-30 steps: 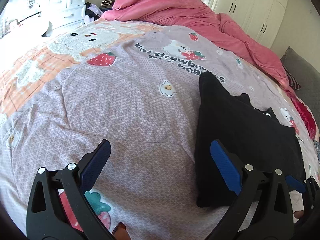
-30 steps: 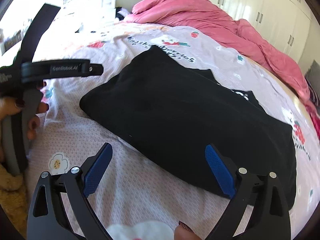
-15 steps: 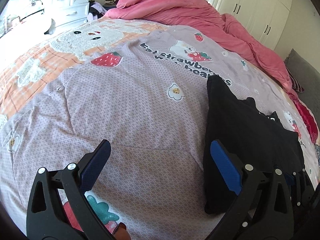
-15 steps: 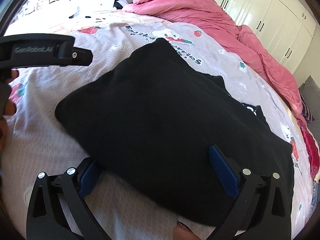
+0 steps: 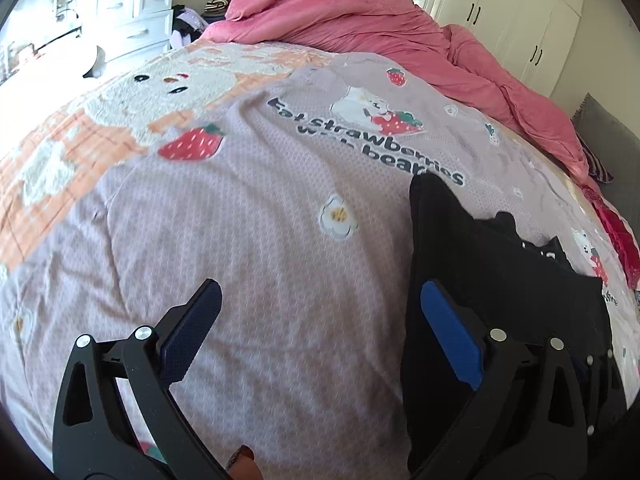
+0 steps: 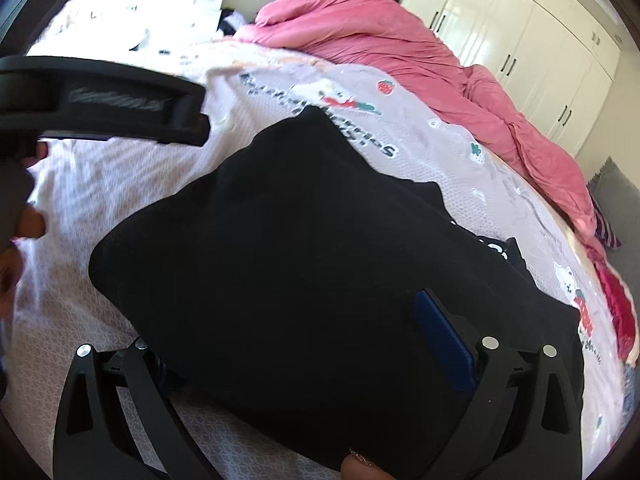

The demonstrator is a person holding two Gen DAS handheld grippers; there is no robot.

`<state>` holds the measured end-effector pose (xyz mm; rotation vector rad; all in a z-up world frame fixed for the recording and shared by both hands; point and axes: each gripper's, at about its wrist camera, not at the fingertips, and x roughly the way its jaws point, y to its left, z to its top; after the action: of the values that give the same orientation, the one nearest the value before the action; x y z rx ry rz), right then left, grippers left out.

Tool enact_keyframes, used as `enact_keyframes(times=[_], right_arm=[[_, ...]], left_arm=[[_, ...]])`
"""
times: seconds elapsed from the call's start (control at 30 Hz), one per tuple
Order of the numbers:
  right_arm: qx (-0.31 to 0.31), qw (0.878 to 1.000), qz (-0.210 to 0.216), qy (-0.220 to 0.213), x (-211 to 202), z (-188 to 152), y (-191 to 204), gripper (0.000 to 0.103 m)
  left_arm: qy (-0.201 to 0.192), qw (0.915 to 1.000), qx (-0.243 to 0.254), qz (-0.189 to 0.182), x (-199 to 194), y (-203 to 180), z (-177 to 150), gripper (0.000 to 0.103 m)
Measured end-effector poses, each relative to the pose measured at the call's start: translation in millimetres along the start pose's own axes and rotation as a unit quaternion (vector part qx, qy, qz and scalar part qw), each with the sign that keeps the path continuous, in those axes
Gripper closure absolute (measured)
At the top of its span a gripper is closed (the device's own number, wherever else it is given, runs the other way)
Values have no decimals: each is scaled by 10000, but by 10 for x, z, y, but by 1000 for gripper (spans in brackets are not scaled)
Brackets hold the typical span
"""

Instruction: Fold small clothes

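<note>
Lying already doubled into a thick slab on the lilac strawberry-print bedspread (image 5: 248,240), the black fabric garment (image 6: 312,264) awaited more folding, with the right gripper (image 6: 304,344) spread wide astride its near edge, gripping nothing, and the left gripper (image 5: 320,328) agape, empty.

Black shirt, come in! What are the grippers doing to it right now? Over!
Left gripper open over bare bedspread. Right gripper open, straddling near edge of black shirt, left pad under the cloth. Nothing in the way.

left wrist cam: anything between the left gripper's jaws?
No: the left gripper stands open over bare bedspread, with the black garment beside its right finger.
</note>
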<state>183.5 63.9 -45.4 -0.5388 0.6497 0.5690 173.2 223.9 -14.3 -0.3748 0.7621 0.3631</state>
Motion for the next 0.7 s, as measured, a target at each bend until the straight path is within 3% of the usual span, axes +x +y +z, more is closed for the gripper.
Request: enact_keyframes(times=[0.1, 0.17, 0.2, 0.23, 0.3, 0.53, 0.7], right_arm=[[214, 9995, 199, -75, -36, 8, -107, 24], [232, 9992, 286, -184, -84, 6, -131, 40], [225, 9987, 381, -238, -109, 4, -134, 58], [227, 9980, 495, -326, -141, 5, -155, 69], [212, 9976, 454, -476, -201, -6, -180, 77], [301, 9954, 416, -814, -379, -68, -293, 80], [536, 9931, 444, -944, -468, -135, -404, 81]], left_arm=[[99, 9997, -77, -208, 101, -107, 185, 10], [170, 9988, -110, -443, 160, -209, 288, 10], [191, 9984, -109, -522, 182, -256, 318, 10], [220, 9981, -97, -560, 208, -306, 343, 10], [260, 9983, -44, -511, 272, -411, 364, 10], [537, 9946, 79, -883, 417, -610, 272, 10], [527, 9928, 42, -1073, 374, -670, 281, 10]])
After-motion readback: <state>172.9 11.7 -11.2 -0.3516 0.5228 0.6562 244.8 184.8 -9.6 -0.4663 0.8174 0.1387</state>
